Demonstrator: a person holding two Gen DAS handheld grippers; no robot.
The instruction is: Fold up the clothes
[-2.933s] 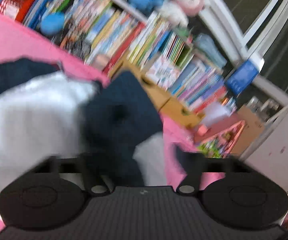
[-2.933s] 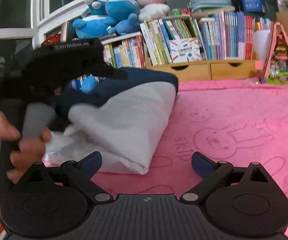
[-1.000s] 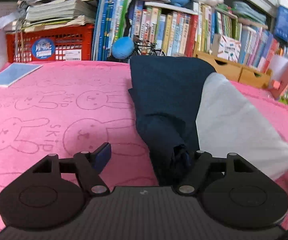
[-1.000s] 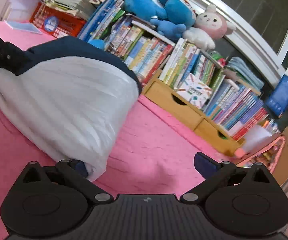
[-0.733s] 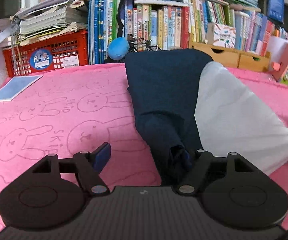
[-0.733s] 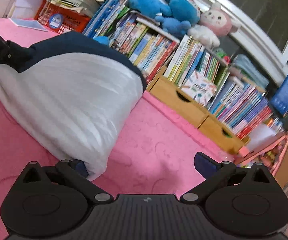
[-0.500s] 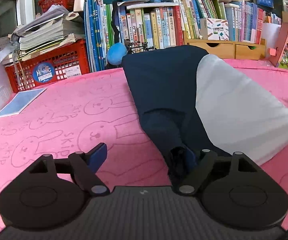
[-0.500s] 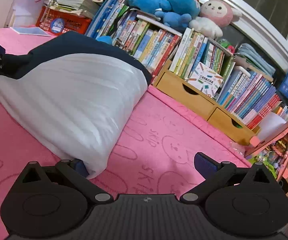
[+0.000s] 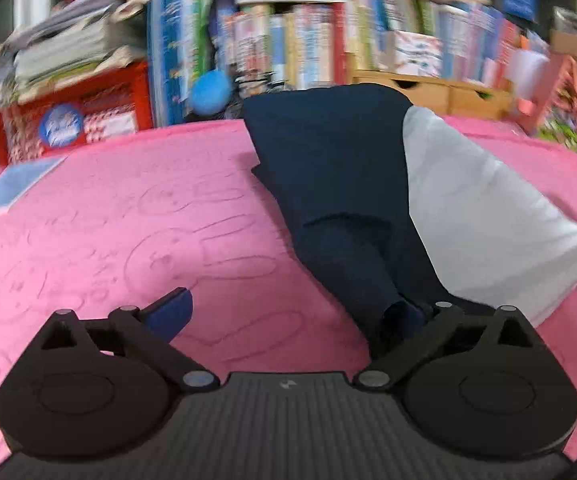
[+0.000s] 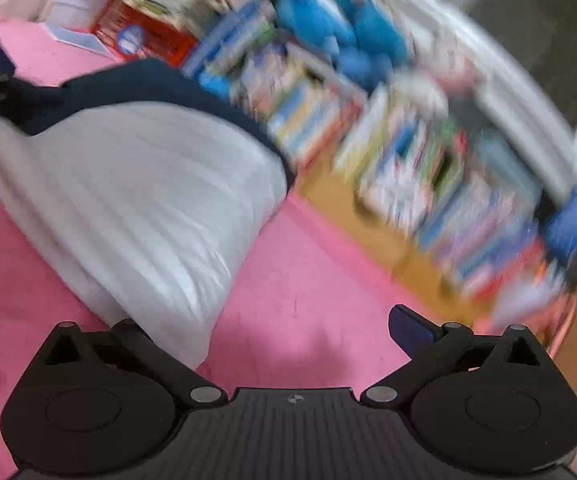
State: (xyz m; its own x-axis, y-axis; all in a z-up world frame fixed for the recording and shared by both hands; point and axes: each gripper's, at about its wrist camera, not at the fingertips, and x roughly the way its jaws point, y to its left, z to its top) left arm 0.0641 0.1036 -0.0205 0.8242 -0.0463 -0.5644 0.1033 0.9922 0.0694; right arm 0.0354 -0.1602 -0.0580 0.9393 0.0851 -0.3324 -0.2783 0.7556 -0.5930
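A folded garment, navy (image 9: 340, 168) on one side and white (image 9: 480, 216) on the other, lies on the pink blanket (image 9: 128, 216). My left gripper (image 9: 292, 310) is open at its near navy end. The right fingertip (image 9: 404, 316) is tucked against the navy cloth, and the left fingertip (image 9: 172, 308) rests over bare blanket. My right gripper (image 10: 264, 320) is open at the garment's white side (image 10: 148, 200). White cloth hides its left finger, while the right fingertip (image 10: 404, 324) hangs over the pink blanket (image 10: 308, 280). Both views are motion-blurred.
Behind the blanket runs a row of books (image 9: 288, 40) with blue plush toys (image 10: 328, 32) on top. Wooden drawers (image 9: 440, 92) stand behind the garment. A red crate (image 9: 76, 116) with papers and a blue booklet (image 9: 12, 188) are at the left.
Both cameras are now moving and blurred; the right view has tilted. The garment lies as before, with both grippers still open at its ends.
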